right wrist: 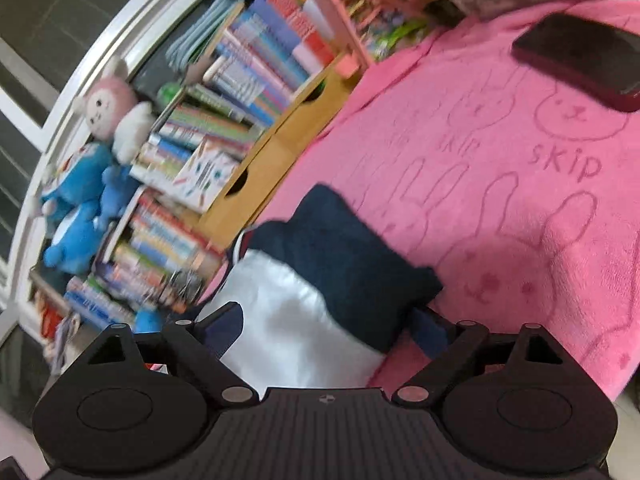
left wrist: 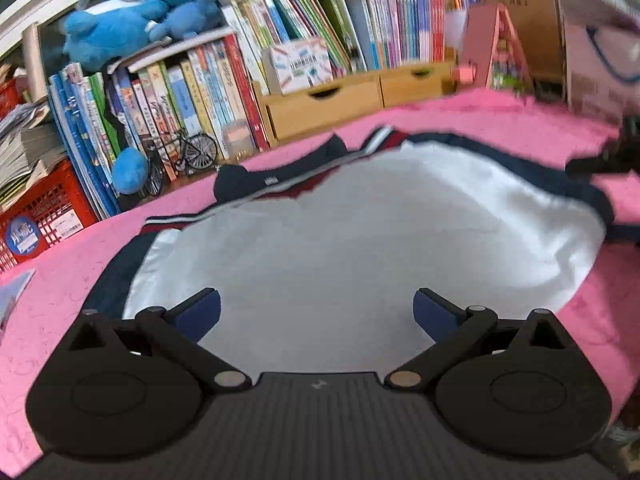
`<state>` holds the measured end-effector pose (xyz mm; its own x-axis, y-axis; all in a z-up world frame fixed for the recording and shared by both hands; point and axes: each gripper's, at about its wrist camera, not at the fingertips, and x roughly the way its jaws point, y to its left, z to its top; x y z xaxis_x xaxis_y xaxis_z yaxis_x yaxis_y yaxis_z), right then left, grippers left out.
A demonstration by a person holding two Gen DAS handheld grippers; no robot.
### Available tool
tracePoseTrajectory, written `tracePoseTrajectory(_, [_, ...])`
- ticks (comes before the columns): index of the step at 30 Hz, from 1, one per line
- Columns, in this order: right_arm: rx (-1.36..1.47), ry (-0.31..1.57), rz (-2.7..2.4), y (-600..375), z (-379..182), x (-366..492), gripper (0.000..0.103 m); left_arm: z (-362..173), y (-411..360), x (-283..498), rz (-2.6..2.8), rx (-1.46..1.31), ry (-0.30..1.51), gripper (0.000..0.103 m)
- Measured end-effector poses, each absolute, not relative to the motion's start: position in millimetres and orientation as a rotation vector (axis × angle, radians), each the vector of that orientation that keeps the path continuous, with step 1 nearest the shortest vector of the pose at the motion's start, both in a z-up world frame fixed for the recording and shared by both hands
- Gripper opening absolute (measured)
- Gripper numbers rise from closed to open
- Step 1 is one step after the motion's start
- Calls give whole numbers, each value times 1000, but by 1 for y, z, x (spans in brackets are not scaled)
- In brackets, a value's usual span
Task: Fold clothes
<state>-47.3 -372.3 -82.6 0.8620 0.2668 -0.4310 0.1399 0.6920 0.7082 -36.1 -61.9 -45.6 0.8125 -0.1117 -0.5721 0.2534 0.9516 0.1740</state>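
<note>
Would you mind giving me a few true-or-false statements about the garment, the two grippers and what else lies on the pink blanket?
1. The left gripper is open, with nothing between its fingers. True.
2. The garment lies on a green sheet. False: it lies on a pink blanket.
3. The garment's white lining faces up, edged in navy. True.
4. The right gripper is shut on a book. False: it is open, with the garment's white and navy cloth lying between its fingers.
5. A dark phone lies on the blanket. True.

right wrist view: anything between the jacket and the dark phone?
Nothing; only bare pink blanket with bunny prints lies between the jacket and the phone in the right wrist view.
</note>
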Motion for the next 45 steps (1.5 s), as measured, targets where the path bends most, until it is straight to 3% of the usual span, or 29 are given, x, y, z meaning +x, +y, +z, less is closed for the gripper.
tracePoseTrajectory(9, [870,424,54,-372,-95,-52,93,-68,-61,-33,-220,196,640,103])
tracePoseTrajectory(11, [879,422,23,-377,-96,-42,84,-72,-61,-33,-225,185,649,103])
tracePoseTrajectory(12, [884,421,8,-380,-96,-37,66,-71,-60,-33,-226,181,650,103])
tracePoseTrajectory(13, [889,452,-1,-381,-97,-31,42,-71,-59,-34,-228,177,651,103])
tracePoseTrajectory(14, [893,500,-7,-382,-99,-25,35,-70,-57,-35,-231,174,654,103])
tracePoseTrajectory(21, [668,466,19,-355,-69,-28,18,-41,16,-70,-119,69,590,103])
tracePoseTrajectory(29, [55,233,390,-154,2,-50,16,-37,134,-108,216,-49,571,103])
tracePoseTrajectory(34, [-198,322,702,-31,-28,-72,15,-44,178,-125,269,-149,583,103])
tracePoseTrajectory(37, [-300,388,731,3,-54,-78,15,-48,191,-134,278,-179,584,103])
tracePoseTrajectory(45, [-397,288,730,17,-46,-100,15,-52,204,-136,286,-228,575,103])
